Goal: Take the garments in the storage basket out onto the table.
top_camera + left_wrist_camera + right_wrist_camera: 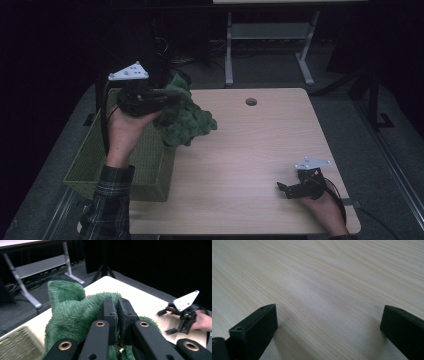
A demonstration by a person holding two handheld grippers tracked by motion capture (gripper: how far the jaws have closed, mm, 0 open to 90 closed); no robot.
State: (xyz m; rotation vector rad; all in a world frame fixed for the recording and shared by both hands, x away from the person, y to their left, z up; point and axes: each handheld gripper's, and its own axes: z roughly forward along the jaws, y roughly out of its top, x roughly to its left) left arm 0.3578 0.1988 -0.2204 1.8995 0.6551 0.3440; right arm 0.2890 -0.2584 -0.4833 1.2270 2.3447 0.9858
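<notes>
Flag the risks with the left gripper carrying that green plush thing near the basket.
1. The left gripper pinches only a fold of the green plush; the hanging bulk may slip free.
2. The plush hangs beside the basket rim, over the table, so it could snag the rim or drop outside.

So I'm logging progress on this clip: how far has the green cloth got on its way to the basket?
Done: the left gripper is shut on the green fleece cloth and has it lifted off the table. In hand: the cloth hangs at the near edge of the woven green basket, mostly still over the table. Left: carry it over the basket and let go. The right gripper rests open on the table.
</notes>
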